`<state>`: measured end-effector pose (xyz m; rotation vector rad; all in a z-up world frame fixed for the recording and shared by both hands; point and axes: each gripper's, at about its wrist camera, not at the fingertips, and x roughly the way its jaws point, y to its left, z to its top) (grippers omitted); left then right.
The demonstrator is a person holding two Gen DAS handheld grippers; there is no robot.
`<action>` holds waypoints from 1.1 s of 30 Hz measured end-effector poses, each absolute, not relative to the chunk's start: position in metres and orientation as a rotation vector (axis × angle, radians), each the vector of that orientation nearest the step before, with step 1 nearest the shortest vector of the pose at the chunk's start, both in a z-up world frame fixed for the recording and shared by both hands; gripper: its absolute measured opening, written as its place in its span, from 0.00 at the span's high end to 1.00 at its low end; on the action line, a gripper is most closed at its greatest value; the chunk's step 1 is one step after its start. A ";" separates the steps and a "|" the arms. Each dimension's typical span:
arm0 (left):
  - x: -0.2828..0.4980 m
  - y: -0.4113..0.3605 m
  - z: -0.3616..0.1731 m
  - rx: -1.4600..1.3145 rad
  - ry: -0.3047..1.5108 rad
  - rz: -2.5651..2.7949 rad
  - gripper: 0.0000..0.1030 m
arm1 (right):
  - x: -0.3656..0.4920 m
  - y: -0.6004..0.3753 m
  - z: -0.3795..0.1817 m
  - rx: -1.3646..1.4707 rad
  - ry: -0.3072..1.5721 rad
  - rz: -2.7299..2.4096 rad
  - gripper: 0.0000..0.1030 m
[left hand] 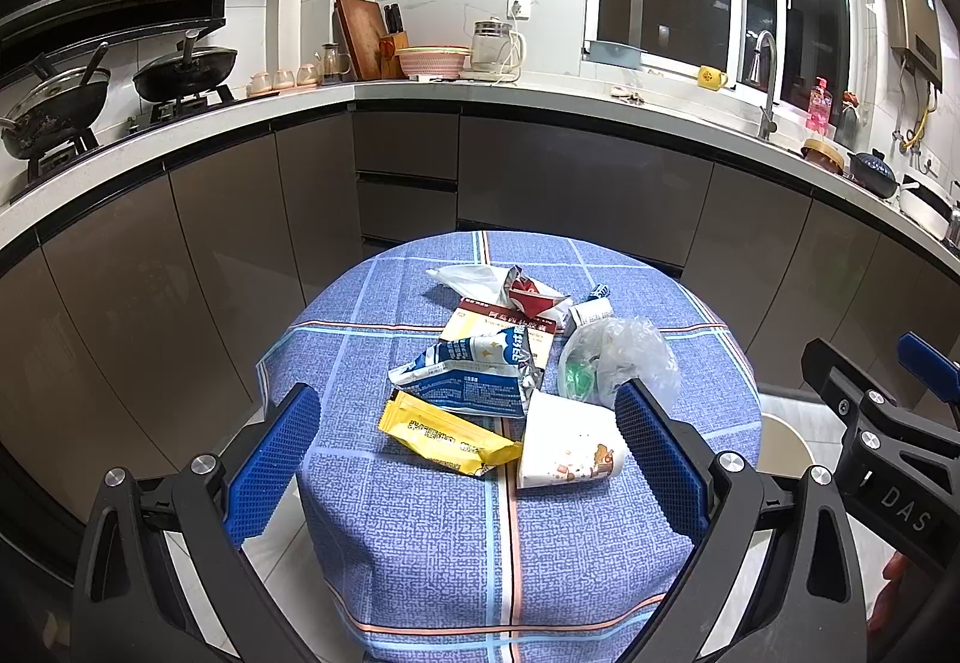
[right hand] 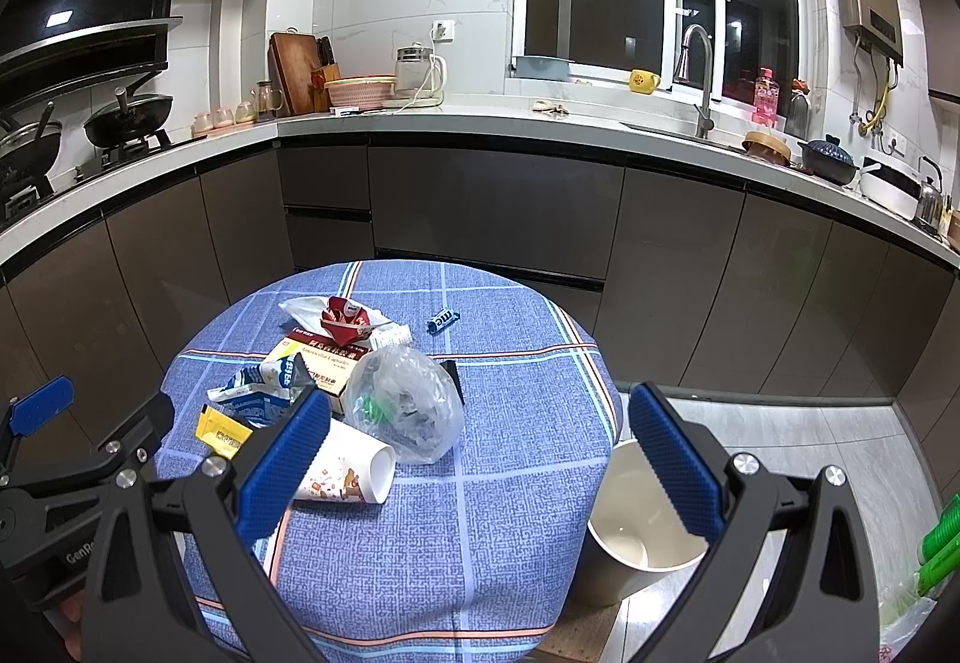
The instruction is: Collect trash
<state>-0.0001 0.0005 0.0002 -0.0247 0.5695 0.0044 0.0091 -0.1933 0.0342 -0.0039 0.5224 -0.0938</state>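
Observation:
Trash lies on a round table with a blue checked cloth [left hand: 420, 531]: a yellow wrapper [left hand: 444, 438], a tipped paper cup [left hand: 570, 450], a blue-white pouch [left hand: 474, 372], a crumpled clear bag [left hand: 621, 357], a medicine box [left hand: 501, 330], a red wrapper [left hand: 531, 297] and a small blue wrapper [right hand: 443, 320]. My left gripper [left hand: 468, 459] is open above the near table edge, fingers either side of the yellow wrapper and cup. My right gripper [right hand: 480, 459] is open and empty, right of the cup [right hand: 348, 474]. A white bin [right hand: 636, 531] stands on the floor right of the table.
Grey cabinets and a white counter [left hand: 540, 99] curve behind the table, with woks, a kettle and a sink tap. Tiled floor lies to the right; a green object [right hand: 942, 540] sits at the far right edge.

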 end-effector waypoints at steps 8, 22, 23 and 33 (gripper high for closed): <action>0.002 0.001 0.000 -0.025 0.570 0.004 0.08 | 0.009 -0.193 0.035 -0.004 0.522 -0.094 0.03; 0.002 0.001 0.000 -0.025 0.570 0.004 0.08 | 0.009 -0.193 0.035 -0.005 0.522 -0.094 0.03; 0.002 0.001 0.000 -0.025 0.569 0.004 0.08 | 0.008 -0.193 0.035 -0.005 0.522 -0.094 0.03; -0.002 0.000 0.003 -0.025 0.569 0.003 0.08 | 0.009 -0.193 0.035 -0.005 0.521 -0.094 0.03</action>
